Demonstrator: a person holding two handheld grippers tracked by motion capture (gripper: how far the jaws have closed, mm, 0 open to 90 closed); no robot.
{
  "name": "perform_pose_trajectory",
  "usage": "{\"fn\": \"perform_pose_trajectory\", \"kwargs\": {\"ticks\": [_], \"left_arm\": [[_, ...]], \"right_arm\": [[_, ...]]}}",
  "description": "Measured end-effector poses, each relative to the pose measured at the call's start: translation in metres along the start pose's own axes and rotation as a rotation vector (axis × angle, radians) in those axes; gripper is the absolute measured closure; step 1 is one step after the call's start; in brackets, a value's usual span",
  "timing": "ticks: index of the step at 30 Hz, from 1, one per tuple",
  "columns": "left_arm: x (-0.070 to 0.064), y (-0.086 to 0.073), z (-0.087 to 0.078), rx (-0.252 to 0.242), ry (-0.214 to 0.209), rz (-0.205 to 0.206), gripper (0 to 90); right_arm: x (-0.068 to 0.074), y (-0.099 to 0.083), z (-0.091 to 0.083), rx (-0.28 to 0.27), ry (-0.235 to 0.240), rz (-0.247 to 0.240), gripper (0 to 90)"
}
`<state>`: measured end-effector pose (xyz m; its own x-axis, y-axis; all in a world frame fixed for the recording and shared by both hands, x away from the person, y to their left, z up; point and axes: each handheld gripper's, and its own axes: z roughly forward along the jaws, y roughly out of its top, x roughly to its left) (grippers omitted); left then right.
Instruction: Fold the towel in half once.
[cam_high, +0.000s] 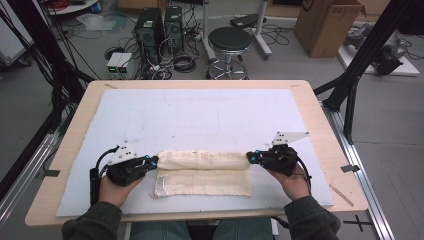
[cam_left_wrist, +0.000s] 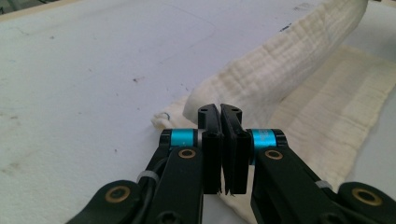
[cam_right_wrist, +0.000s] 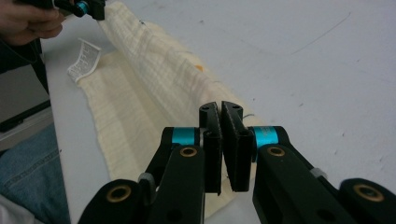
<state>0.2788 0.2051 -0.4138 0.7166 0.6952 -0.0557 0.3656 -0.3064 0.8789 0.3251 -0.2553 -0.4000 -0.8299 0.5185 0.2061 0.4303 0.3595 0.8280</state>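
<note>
The worktop (cam_high: 310, 120) carries a cream cloth (cam_high: 205, 181) near its front edge, half folded. It looks soft, light and floppy, so pinch the corners. Left gripper (cam_high: 152, 161) and right gripper (cam_high: 251, 158) each have jaws clenched on a cloth end.

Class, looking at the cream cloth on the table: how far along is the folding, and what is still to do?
Done: the cream cloth lies partly doubled, its far edge raised over the flat near half. In hand: the left gripper and right gripper, jaws closed, pinch that raised edge at opposite ends. Left, probably: carry the edge to the near side and release it.
</note>
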Motion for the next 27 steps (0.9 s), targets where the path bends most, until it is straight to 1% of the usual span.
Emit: {"fn": "perform_pose_trajectory", "kwargs": {"ticks": [3, 4, 6, 9, 10, 13, 14, 16, 17, 19, 22, 25, 27], "left_arm": [[-0.002, -0.005, 0.001, 0.016, -0.010, 0.010, 86.7], [-0.003, -0.006, 0.001, 0.015, -0.014, 0.004, 86.7], [-0.003, -0.006, 0.000, 0.016, -0.017, 0.009, 86.7], [-0.003, -0.008, 0.000, 0.025, -0.026, 0.011, 86.5], [-0.003, -0.009, 0.000, 0.026, -0.033, 0.009, 86.4], [-0.007, -0.010, -0.001, 0.033, -0.047, 0.011, 85.2], [-0.008, -0.010, -0.002, 0.033, -0.058, 0.006, 83.0], [-0.009, -0.011, -0.005, 0.033, -0.066, 0.009, 76.1], [-0.008, -0.010, -0.008, 0.020, -0.069, 0.001, 74.1], [-0.006, -0.009, -0.013, -0.005, -0.067, -0.029, 67.9], [-0.002, -0.007, -0.017, -0.028, -0.060, -0.043, 65.8], [-0.001, -0.006, -0.013, -0.018, -0.058, -0.040, 66.2], [0.000, -0.005, -0.006, 0.000, -0.060, -0.034, 67.3]], "right_arm": [[0.001, -0.005, 0.002, 0.014, -0.001, 0.001, 86.8], [0.001, -0.007, 0.002, 0.015, 0.000, 0.003, 86.7], [0.001, -0.009, 0.003, 0.020, -0.001, 0.006, 86.7], [0.002, -0.012, 0.003, 0.013, 0.002, 0.001, 86.6], [0.003, -0.012, 0.002, 0.016, 0.003, 0.005, 86.6], [0.005, -0.014, 0.002, 0.016, 0.004, 0.001, 85.8], [0.005, -0.015, 0.001, 0.014, 0.006, 0.004, 84.7], [0.008, -0.017, -0.001, 0.020, 0.012, 0.010, 81.2], [0.009, -0.018, -0.002, 0.020, 0.007, 0.004, 78.4], [0.010, -0.020, -0.005, 0.013, 0.012, 0.012, 74.7], [0.011, -0.020, -0.010, -0.007, 0.014, 0.017, 71.8], [0.012, -0.021, -0.007, 0.004, 0.026, 0.008, 70.5], [0.013, -0.022, -0.002, 0.019, 0.035, 0.003, 69.7]]}}
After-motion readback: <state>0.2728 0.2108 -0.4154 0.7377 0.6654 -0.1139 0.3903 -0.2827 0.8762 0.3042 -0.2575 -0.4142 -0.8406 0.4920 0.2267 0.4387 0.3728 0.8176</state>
